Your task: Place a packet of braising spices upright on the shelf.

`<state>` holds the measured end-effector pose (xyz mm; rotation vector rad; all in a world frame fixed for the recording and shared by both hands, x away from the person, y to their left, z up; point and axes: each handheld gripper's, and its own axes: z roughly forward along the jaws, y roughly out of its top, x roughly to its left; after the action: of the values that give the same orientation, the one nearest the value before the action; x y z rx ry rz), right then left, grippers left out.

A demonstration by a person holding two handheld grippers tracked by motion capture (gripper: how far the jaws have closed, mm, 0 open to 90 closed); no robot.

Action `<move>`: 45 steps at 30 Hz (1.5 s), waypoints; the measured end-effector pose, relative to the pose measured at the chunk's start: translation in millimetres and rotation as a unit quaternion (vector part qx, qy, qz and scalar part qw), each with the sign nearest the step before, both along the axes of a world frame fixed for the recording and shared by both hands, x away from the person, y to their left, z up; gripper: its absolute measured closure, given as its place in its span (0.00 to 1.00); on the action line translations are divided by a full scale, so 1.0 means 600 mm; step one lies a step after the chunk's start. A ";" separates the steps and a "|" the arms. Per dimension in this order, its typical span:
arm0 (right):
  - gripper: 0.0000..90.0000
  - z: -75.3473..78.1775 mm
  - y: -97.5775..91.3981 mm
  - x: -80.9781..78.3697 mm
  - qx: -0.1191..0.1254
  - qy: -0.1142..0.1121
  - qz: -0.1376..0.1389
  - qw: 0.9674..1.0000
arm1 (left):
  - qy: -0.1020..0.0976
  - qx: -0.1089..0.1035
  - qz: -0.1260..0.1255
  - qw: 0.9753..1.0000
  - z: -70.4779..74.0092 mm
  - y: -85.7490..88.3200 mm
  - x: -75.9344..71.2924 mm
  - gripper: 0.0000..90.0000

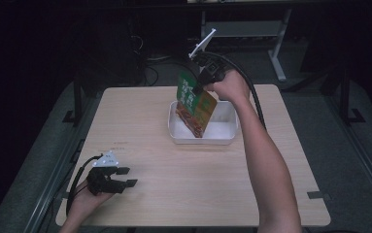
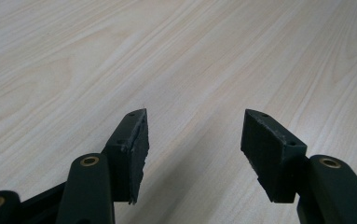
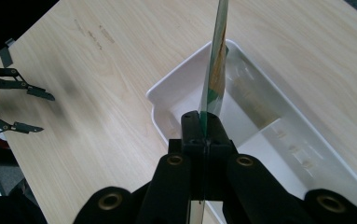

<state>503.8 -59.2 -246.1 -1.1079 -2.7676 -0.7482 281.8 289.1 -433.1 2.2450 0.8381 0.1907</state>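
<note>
A pale wooden table (image 1: 174,194) takes up most of the room in front of me, its grain running across a top that is mostly bare. Towards its far side sits a shallow white tray (image 1: 222,136), rectangular with rounded corners and low walls; from the right gripper view the tray (image 3: 167,98) lies straight below the jaws.

Next in size is the person's right forearm, reaching from the near edge across the table to the tray. At its end the right gripper (image 1: 199,90) points downward over the tray's left part, its jaws pressed together on the top edge of a flat green and orange packet (image 1: 195,104). The packet hangs tilted from that grip, its lower corner down inside the tray; whether it touches the tray floor I cannot tell. In the right gripper view the packet (image 3: 216,65) is seen edge-on, a thin strip rising from between the closed jaws.

Near the front left corner of the table the left gripper (image 1: 127,177) is held low, just above or on the wood, well apart from the tray. Its jaws stand wide apart with nothing between them, and in the left gripper view the left gripper (image 2: 192,140) has bare table grain showing through the gap
</note>
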 end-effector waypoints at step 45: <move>0.80 -0.031 -0.058 -0.033 0.086 -0.039 -0.048 0.994 | 0.001 0.004 -0.001 1.000 -0.003 -0.004 -0.001 0.45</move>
<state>484.3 -94.1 -264.8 -1.2081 -2.6639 -1.0407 281.5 286.5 -434.6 2.2549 0.8376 0.1903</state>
